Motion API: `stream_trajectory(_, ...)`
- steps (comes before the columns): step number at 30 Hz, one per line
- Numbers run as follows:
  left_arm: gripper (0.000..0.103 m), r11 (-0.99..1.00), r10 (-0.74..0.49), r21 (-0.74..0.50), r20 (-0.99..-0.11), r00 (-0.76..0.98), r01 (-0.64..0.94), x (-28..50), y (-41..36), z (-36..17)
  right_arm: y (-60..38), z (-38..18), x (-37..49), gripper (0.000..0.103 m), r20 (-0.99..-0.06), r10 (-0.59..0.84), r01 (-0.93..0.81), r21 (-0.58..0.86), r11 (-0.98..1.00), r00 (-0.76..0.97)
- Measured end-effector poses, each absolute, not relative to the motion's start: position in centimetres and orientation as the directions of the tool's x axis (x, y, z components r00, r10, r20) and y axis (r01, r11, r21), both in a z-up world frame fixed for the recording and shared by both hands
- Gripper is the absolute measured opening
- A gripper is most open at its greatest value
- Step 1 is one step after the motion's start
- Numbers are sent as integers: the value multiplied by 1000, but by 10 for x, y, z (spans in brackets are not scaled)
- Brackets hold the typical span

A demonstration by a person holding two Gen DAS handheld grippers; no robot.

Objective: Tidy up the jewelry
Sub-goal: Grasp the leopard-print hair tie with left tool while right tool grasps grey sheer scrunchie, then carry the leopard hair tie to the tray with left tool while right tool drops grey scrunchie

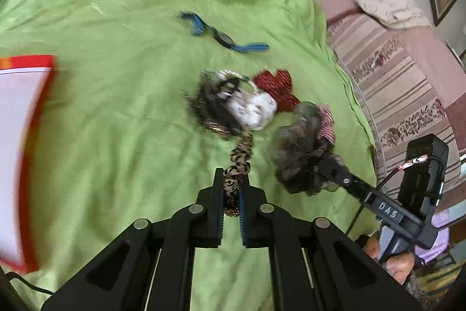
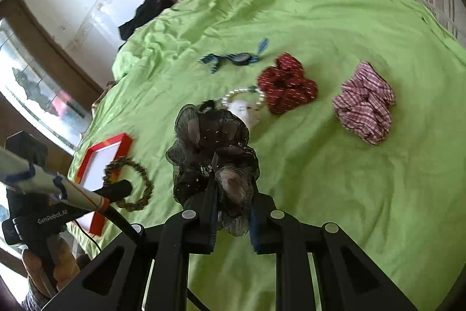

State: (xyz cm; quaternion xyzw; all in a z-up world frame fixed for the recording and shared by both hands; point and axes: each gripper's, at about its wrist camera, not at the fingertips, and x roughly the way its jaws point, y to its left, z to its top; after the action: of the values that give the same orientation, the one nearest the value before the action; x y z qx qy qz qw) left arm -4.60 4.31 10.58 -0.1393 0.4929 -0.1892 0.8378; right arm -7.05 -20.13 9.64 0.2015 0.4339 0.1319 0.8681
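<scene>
My left gripper (image 1: 232,179) is shut on a leopard-print hair band (image 1: 241,153), which stretches from the jaws toward the pile on the green bedspread (image 1: 116,107). The right wrist view shows that band (image 2: 145,185) as a loop hanging from the left gripper (image 2: 125,187). My right gripper (image 2: 233,188) is shut on a dark sheer scrunchie (image 2: 212,142), lifted off the bedspread (image 2: 349,194). On the cloth lie a red scrunchie (image 2: 287,83), a pink checked scrunchie (image 2: 364,104), a pearl bracelet (image 2: 244,93), a white item (image 2: 241,110) and a blue band (image 2: 233,59).
A red-rimmed white box (image 2: 99,165) lies at the left edge of the bed, also seen as the box (image 1: 26,136) in the left wrist view. A black cloth (image 2: 148,13) sits at the far end. A striped sofa (image 1: 393,72) borders the right side.
</scene>
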Motion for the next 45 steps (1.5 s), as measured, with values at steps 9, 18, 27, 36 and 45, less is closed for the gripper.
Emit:
stream_trajectory(9,7,947,-257,-321,-777,575,-10,-80,158,127,-123,120,-67,18,-704,486,-199,453,869,518)
stream_trajectory(18,7,945,-136,-281,-803,580,-167,-37,273,116,-4,131,-18,18,-708,567,-324,466,823,420)
stream_trajectory(27,7,897,-97,-297,-855,509,-328,35,368,79,106,103,55,18,-751,569,-368,451,813,335)
stream_trajectory(36,10,886,-51,-271,-863,502,-375,53,395,64,137,69,90,30,-791,529,-355,421,835,306)
stream_trajectory(45,41,882,-18,-269,-840,542,-386,25,390,87,130,89,79,56,-775,509,-382,370,847,376)
